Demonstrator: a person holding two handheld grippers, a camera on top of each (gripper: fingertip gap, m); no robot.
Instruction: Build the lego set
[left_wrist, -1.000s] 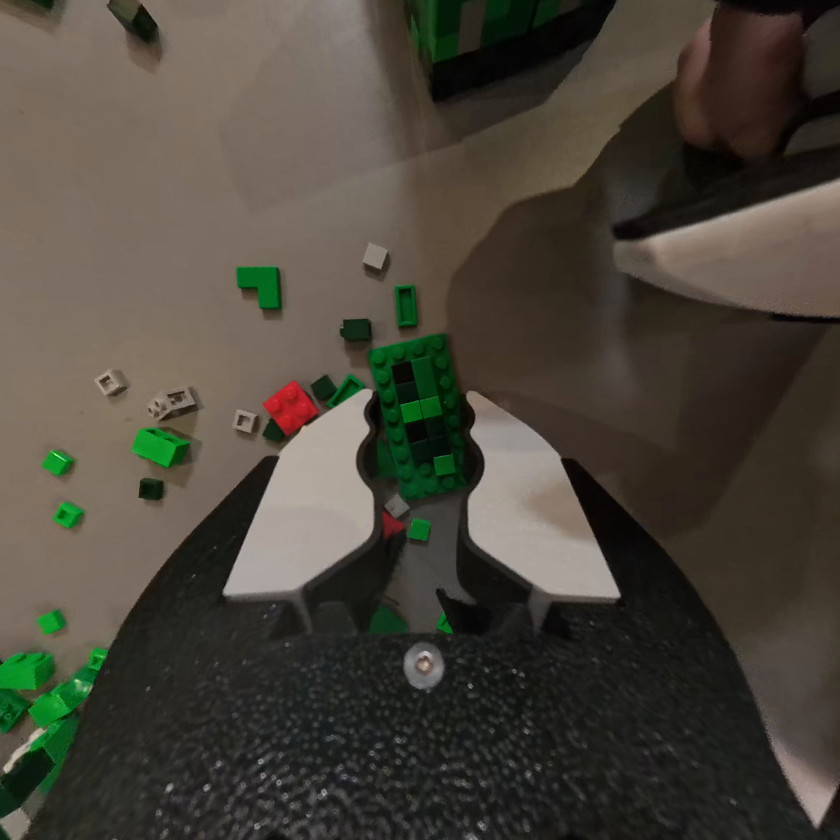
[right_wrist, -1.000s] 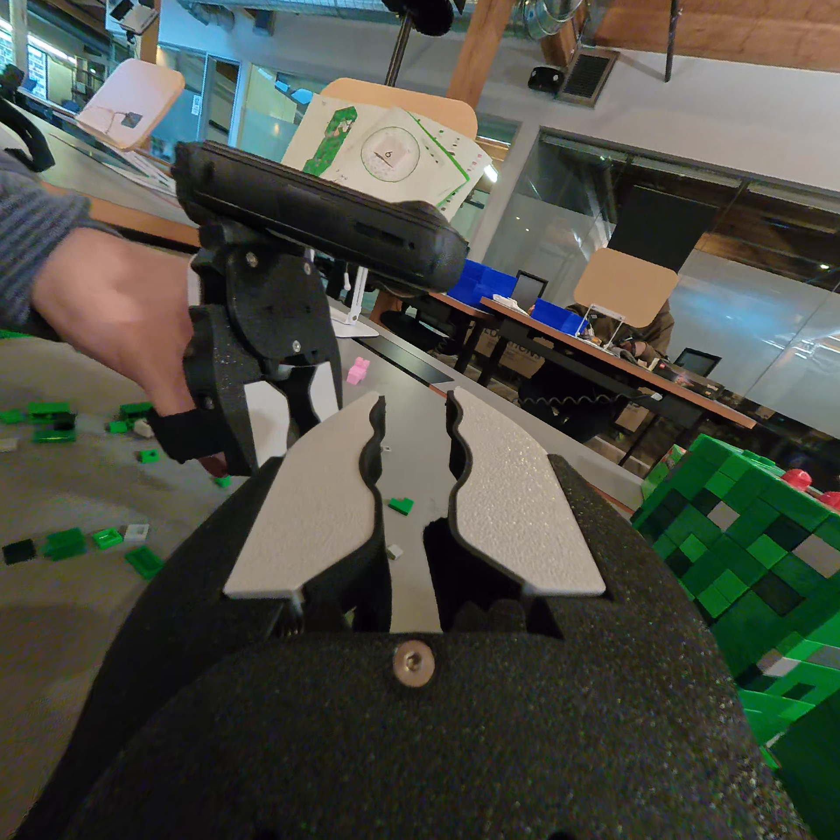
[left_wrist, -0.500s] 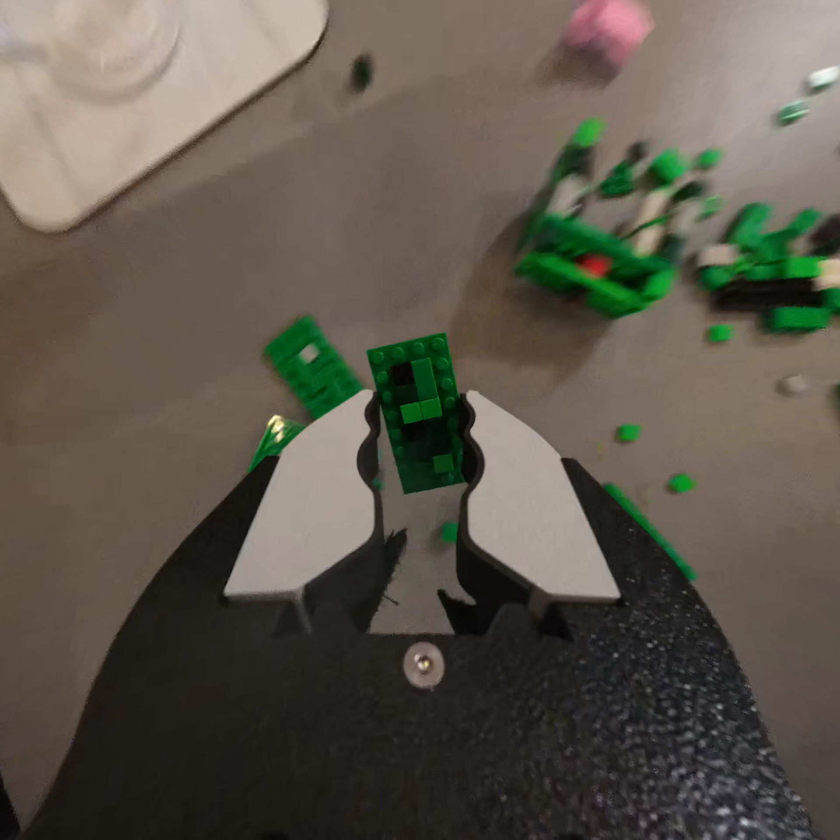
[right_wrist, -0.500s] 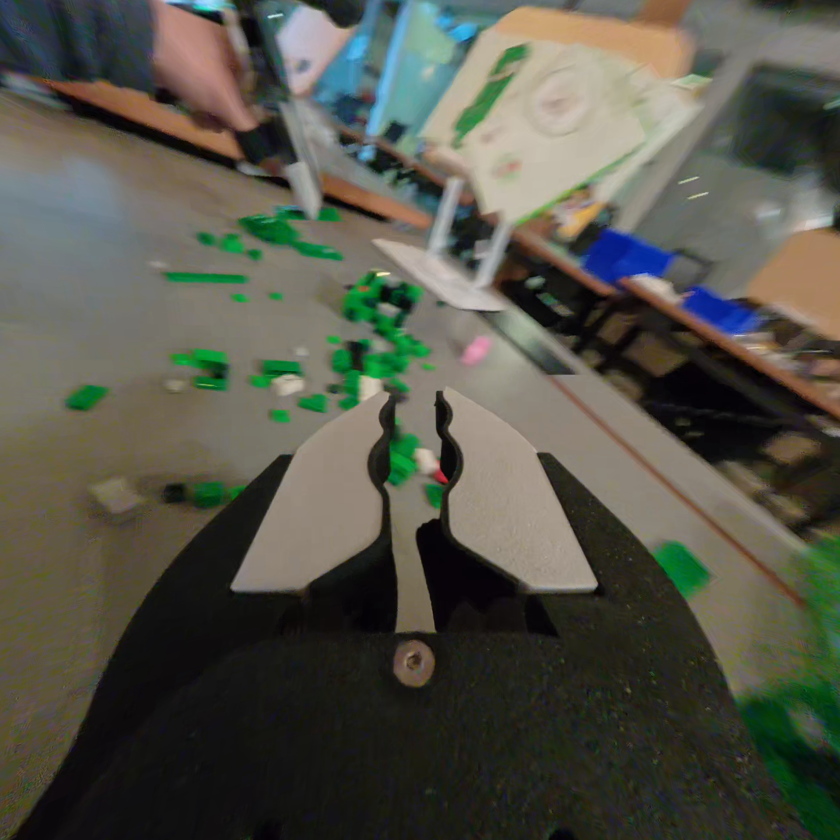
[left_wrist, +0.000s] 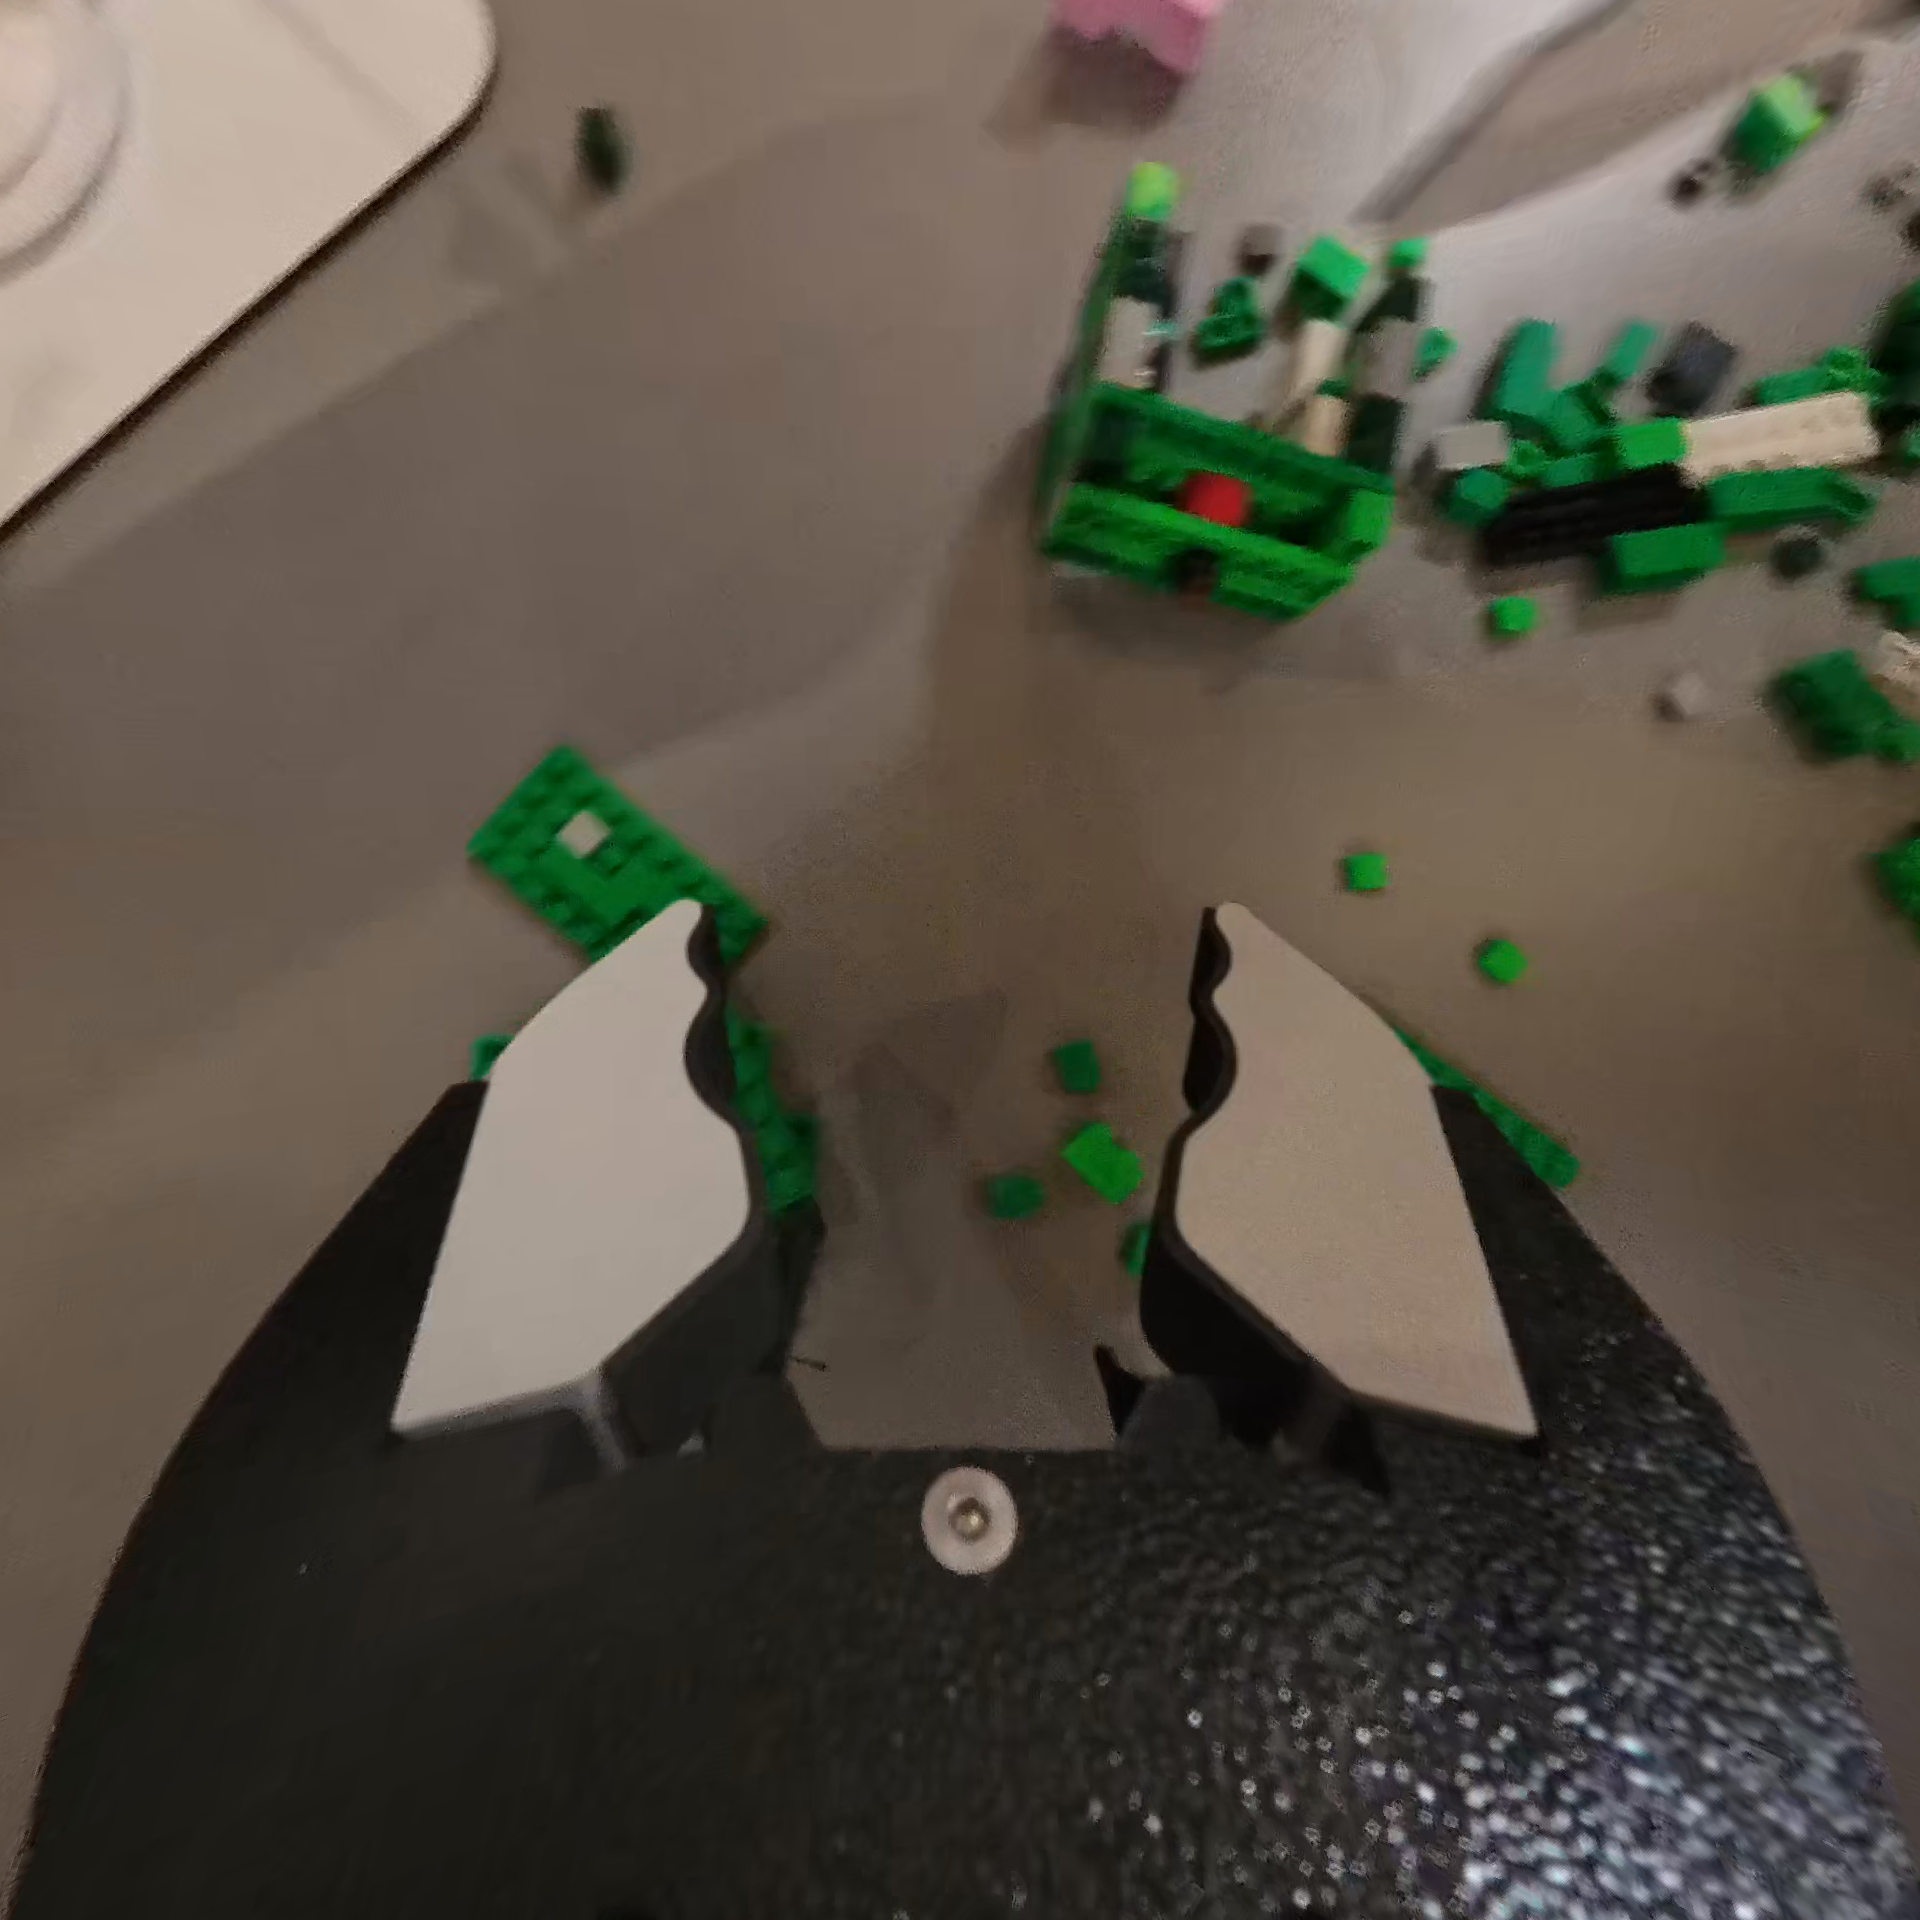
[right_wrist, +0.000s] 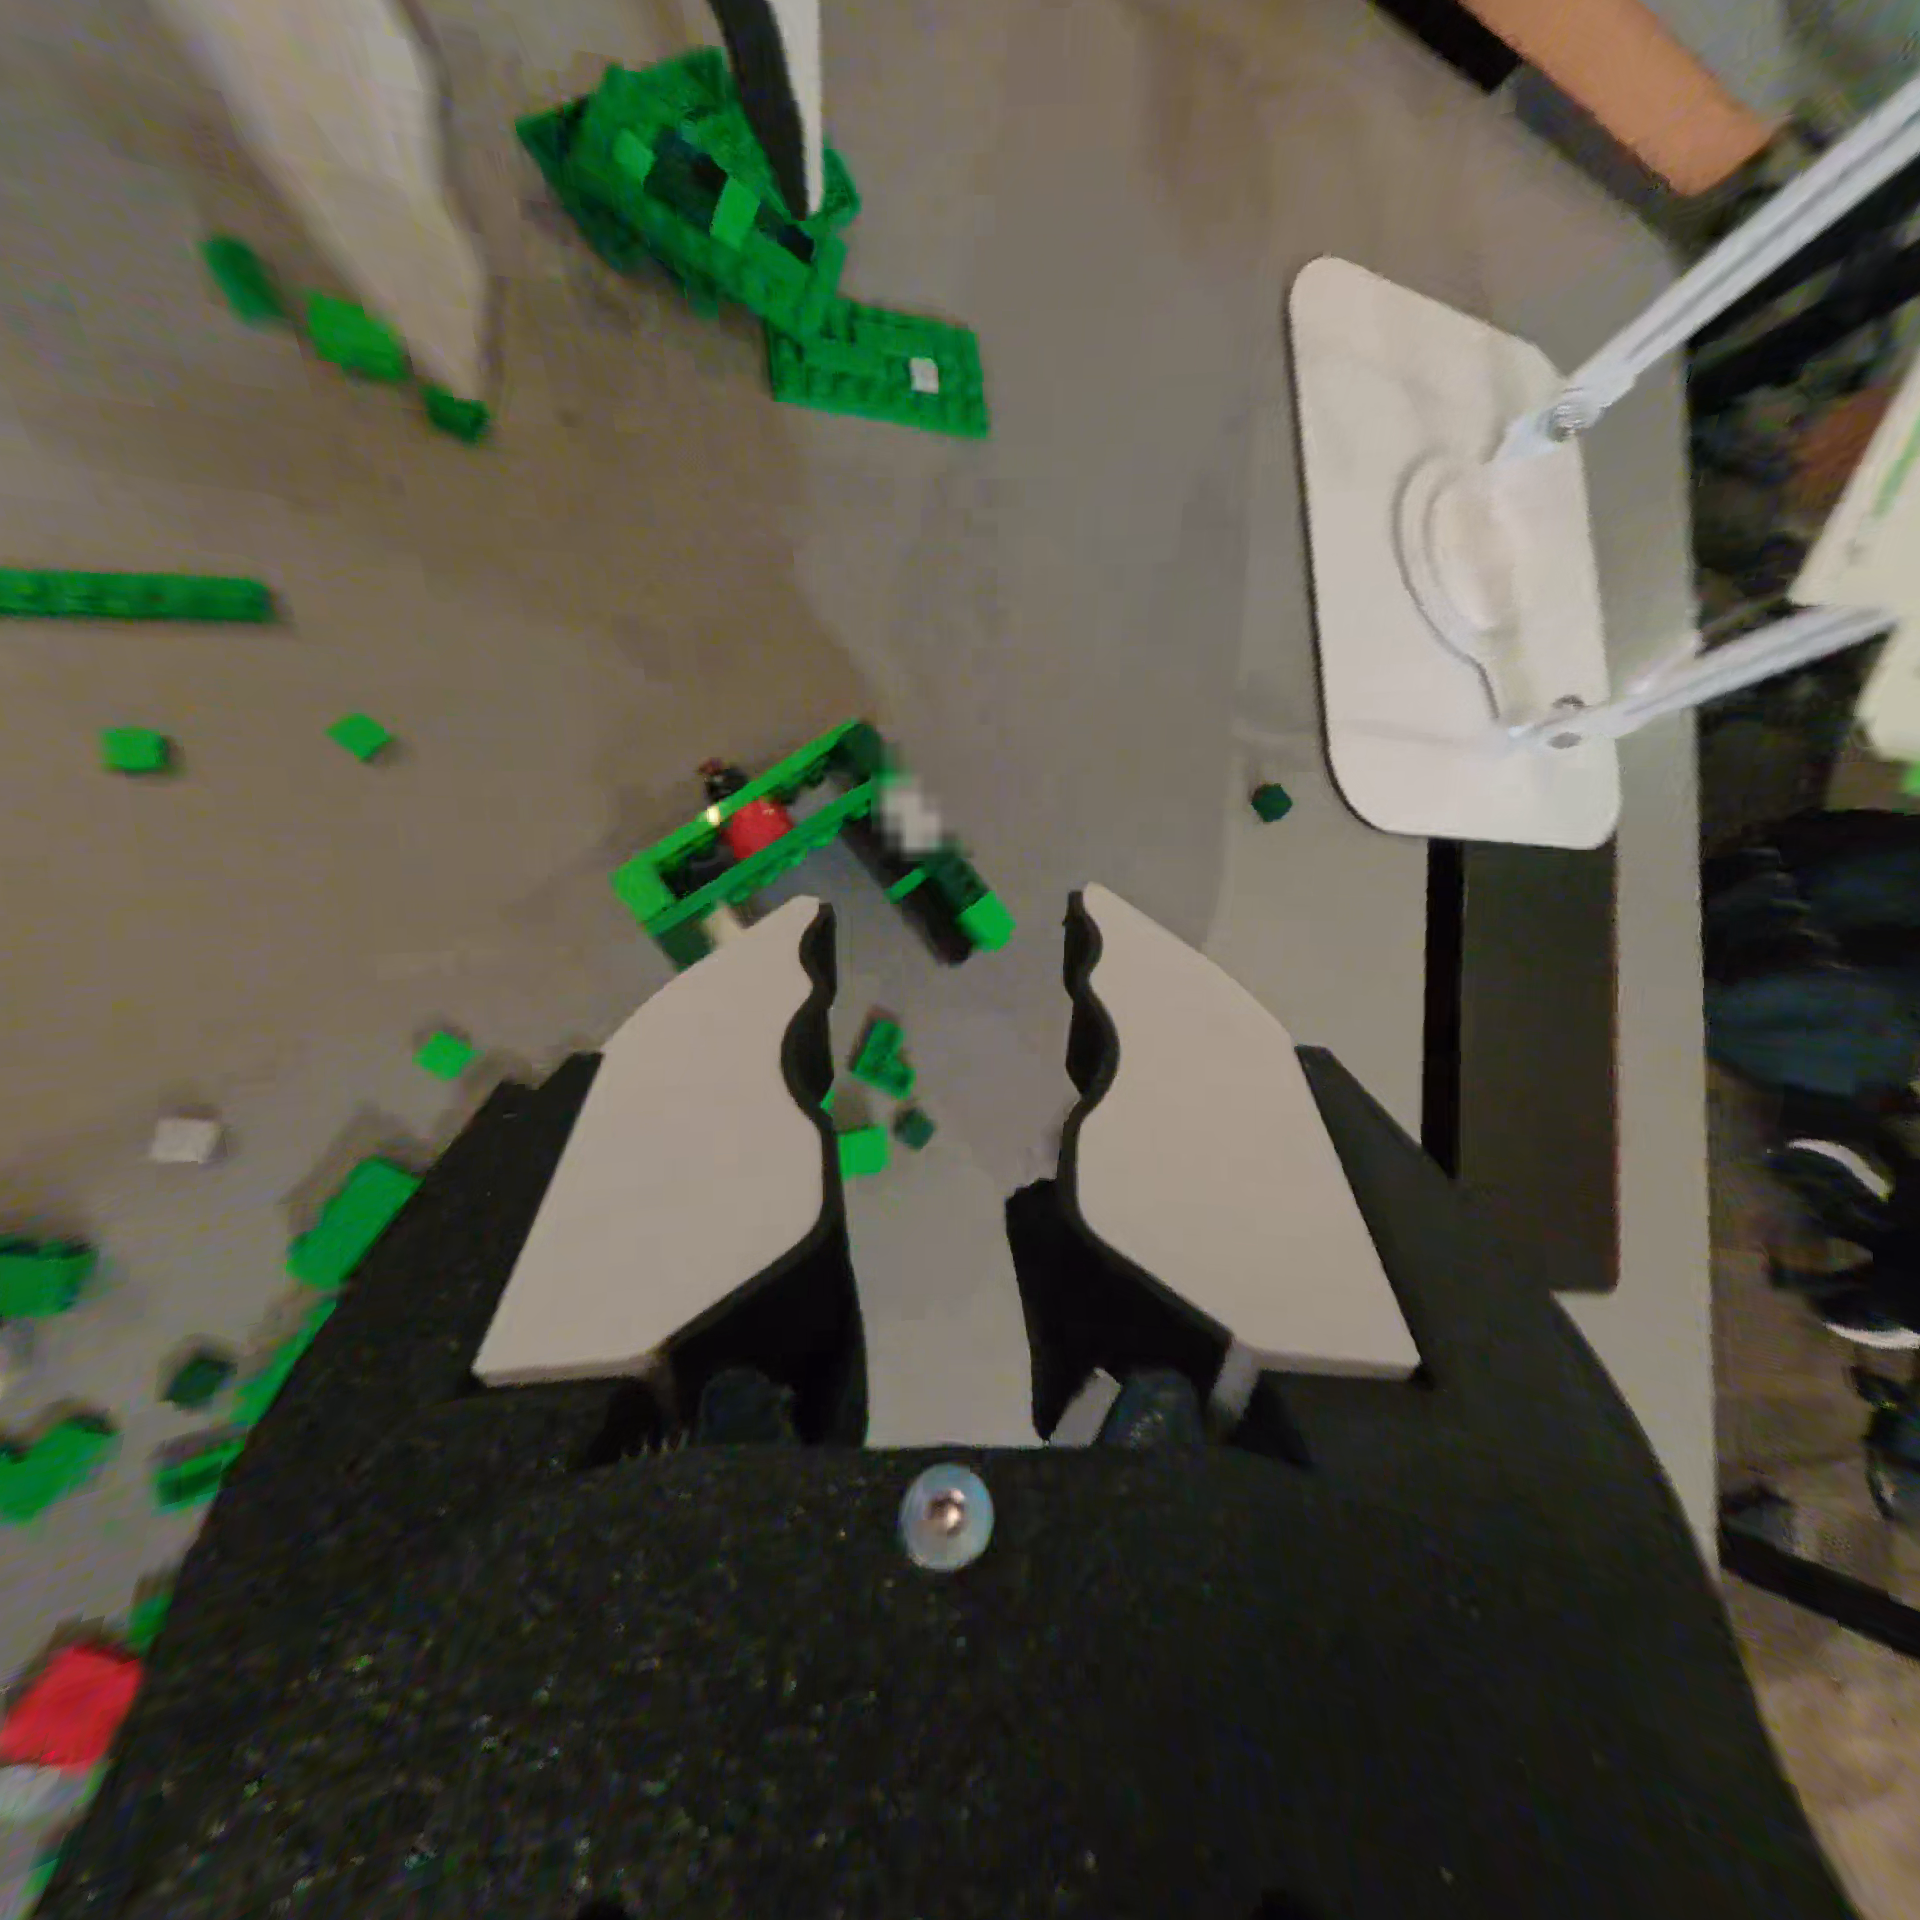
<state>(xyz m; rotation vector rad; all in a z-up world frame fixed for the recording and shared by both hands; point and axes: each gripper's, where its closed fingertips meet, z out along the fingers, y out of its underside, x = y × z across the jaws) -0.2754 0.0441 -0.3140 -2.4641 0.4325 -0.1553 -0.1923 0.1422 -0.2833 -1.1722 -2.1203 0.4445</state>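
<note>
The grey tabletop (left_wrist: 727, 520) lay strewn with green plastic bricks. At two o'clock from the left gripper (left_wrist: 951, 920) stood the half-built green brick frame with a red stud inside (left_wrist: 1210, 499), well apart from it. A flat green studded plate with one grey tile (left_wrist: 592, 847) lay at eleven o'clock, partly under the left finger. Both tongs were released and empty; the right gripper (right_wrist: 945, 904) hovered just short of the same frame (right_wrist: 748, 831). Small loose green tiles (left_wrist: 1101, 1158) sat between the left fingers. The risk, judging by the clutter: a closing pinch could catch a stray tile, or nudge the frame and scatter pieces.
</note>
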